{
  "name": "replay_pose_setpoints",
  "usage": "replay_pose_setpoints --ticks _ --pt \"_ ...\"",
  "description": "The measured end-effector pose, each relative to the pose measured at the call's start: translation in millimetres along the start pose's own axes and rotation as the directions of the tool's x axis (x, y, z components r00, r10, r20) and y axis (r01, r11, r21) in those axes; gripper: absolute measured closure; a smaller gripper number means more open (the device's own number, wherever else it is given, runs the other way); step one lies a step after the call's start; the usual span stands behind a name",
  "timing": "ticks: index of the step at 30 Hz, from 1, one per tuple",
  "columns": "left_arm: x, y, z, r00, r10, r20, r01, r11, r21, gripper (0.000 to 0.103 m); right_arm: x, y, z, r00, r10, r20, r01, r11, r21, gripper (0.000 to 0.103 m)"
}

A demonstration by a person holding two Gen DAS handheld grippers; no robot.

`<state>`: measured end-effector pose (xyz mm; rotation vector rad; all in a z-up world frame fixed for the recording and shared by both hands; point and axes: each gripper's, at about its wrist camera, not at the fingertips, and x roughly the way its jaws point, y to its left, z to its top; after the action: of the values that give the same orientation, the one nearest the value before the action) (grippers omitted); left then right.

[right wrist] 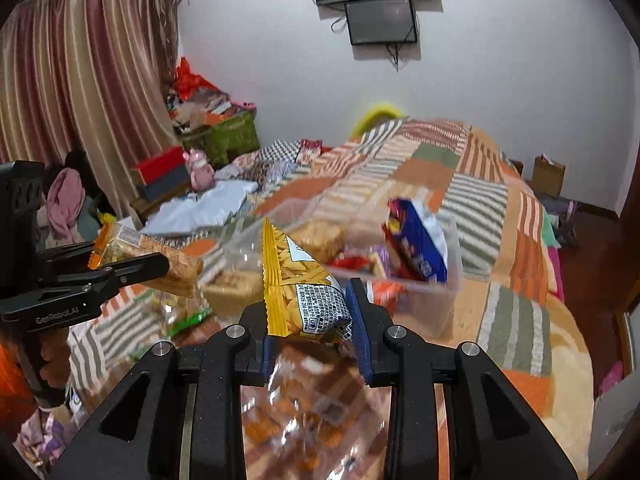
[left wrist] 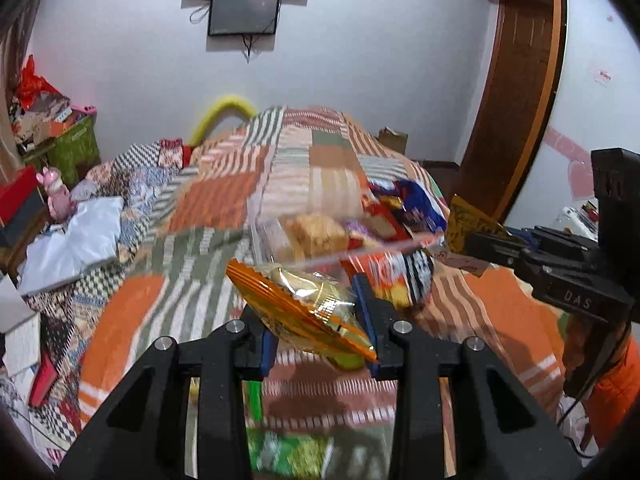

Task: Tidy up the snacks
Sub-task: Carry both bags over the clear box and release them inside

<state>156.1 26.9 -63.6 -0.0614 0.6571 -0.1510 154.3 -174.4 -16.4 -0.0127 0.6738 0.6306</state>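
Observation:
My left gripper [left wrist: 316, 320] is shut on an orange and gold snack packet [left wrist: 304, 304], lifted above the quilt. It also shows in the right wrist view as the left gripper [right wrist: 156, 266] with the orange packet [right wrist: 160, 258]. My right gripper [right wrist: 314, 320] is shut on a yellow packet of chips [right wrist: 300, 284], also off the bed. From the left wrist view the right gripper [left wrist: 480, 242] holds the yellow packet [left wrist: 468, 218]. Ahead of both stands a clear plastic container [right wrist: 436, 296] with several snacks in it, among them a blue packet [right wrist: 420, 240]. The same container [left wrist: 264, 232] sits just beyond my left fingers.
A patchwork quilt [left wrist: 208, 200] covers the bed. Loose snack packets lie on it below the grippers, one of them green [left wrist: 280, 452]. A white bag [left wrist: 76, 240], a pink toy [left wrist: 56, 196] and boxes crowd the left side. A wooden door frame [left wrist: 516, 92] stands at the right.

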Motion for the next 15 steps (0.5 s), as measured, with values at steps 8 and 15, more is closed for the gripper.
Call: replay_pose_setpoints --ticks 8,15 --pt "38.4 11.2 34.9 1.000 0.016 0.005 -0.016 1.000 -0.006 0.069 23.3 -6.5 28.3 1.000 -0.014 0.019 0.014 1.000 0.004 0.074" --pt "85.4 24.7 53.1 0.998 0.056 -0.031 -0.057 0.998 -0.018 0.069 56.1 -14.1 37.1 0.999 -0.038 -0.029 0.038 0.999 -0.003 0.074"
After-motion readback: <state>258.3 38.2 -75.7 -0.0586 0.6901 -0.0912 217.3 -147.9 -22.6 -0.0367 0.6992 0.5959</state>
